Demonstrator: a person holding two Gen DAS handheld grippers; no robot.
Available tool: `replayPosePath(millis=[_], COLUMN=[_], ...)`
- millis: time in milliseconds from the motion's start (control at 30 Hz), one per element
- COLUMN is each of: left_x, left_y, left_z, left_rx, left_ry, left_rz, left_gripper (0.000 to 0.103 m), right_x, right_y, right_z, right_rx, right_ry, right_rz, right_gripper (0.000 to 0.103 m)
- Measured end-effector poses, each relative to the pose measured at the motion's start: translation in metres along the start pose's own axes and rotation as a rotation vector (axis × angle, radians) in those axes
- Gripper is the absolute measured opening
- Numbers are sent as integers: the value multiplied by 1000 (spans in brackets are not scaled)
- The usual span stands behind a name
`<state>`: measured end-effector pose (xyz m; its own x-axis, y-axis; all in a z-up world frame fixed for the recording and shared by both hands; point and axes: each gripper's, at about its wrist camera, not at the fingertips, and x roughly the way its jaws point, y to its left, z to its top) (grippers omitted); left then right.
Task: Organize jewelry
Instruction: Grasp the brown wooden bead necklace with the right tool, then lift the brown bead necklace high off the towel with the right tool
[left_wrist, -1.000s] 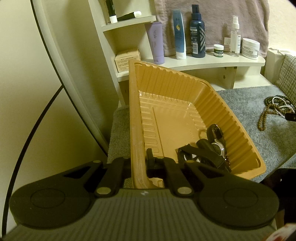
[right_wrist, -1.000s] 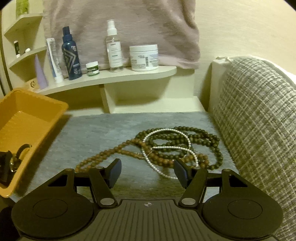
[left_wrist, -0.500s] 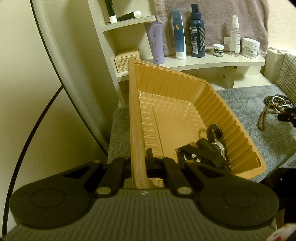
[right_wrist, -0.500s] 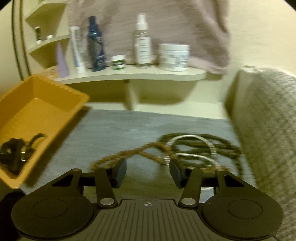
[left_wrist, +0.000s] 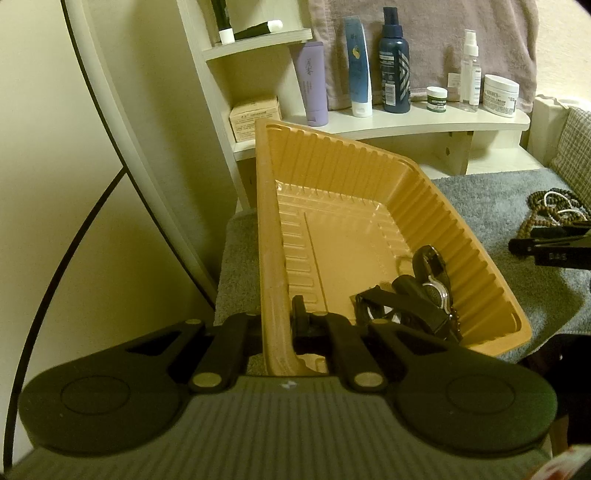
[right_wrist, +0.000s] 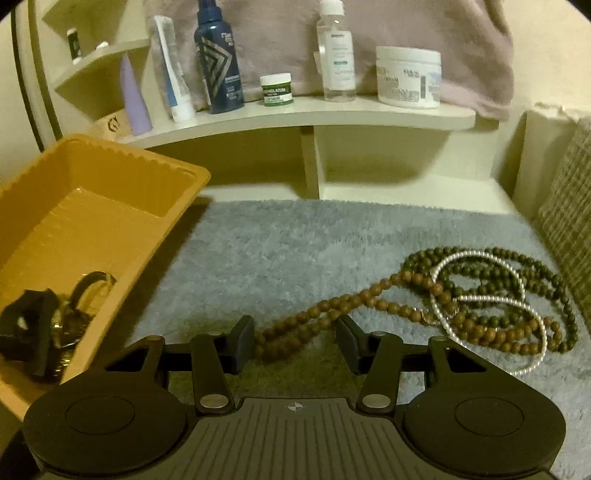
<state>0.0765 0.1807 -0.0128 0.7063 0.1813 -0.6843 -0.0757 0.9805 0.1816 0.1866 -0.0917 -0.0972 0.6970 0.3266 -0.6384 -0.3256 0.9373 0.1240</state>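
My left gripper (left_wrist: 280, 321) is shut on the near left rim of the orange plastic tray (left_wrist: 369, 177), which is tipped up on that side. Dark watches (left_wrist: 424, 295) lie in the tray's near right corner. On the grey mat, a brown bead necklace (right_wrist: 369, 302) lies tangled with a dark green bead necklace (right_wrist: 480, 266) and a white pearl strand (right_wrist: 491, 299). My right gripper (right_wrist: 295, 339) is open and low over the mat. The brown strand's left end lies between its fingers, and the pads do not press it. The tray (right_wrist: 122, 155) stands to its left.
A white shelf (right_wrist: 295, 114) behind the mat carries bottles, tubes and jars under a hanging towel. A woven cushion (right_wrist: 569, 221) borders the mat on the right. A curved white frame (left_wrist: 122, 129) stands left of the tray. Grey mat (right_wrist: 277, 251) lies between tray and necklaces.
The right gripper has slid left along the mat from the bead pile to the brown strand's loose end, and its jaws have narrowed. The left gripper and tray have not moved.
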Motion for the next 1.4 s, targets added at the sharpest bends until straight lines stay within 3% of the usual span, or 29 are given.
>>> replayPosePath(millis=[100, 167, 233, 400, 667, 1067, 1400], left_x=[0, 0, 1, 0, 1, 0, 0], left_y=[0, 0, 0, 0, 0, -1, -1], left_z=[0, 0, 0, 0, 0, 1, 2], left_rx=[-1, 0, -1, -1, 0, 1, 2], left_ry=[1, 1, 1, 0, 0, 0, 0], left_rz=[-1, -1, 0, -1, 0, -1, -1], left_gripper=[4, 4, 4, 4, 4, 4, 4], right_x=[2, 0, -3, -14, -48, -118, -150], right_y=[4, 5, 4, 0, -6, -30, -50], right_z=[-2, -4, -4, -1, 12, 71, 105], right_rx=[-39, -58, -59, -48, -58, -75, -64], right_ry=[-17, -22, -21, -21, -77, -255, -332], right_rz=[-27, -38, -41, -36, 12, 50, 73], right_gripper=[51, 42, 23, 7, 6, 6, 6])
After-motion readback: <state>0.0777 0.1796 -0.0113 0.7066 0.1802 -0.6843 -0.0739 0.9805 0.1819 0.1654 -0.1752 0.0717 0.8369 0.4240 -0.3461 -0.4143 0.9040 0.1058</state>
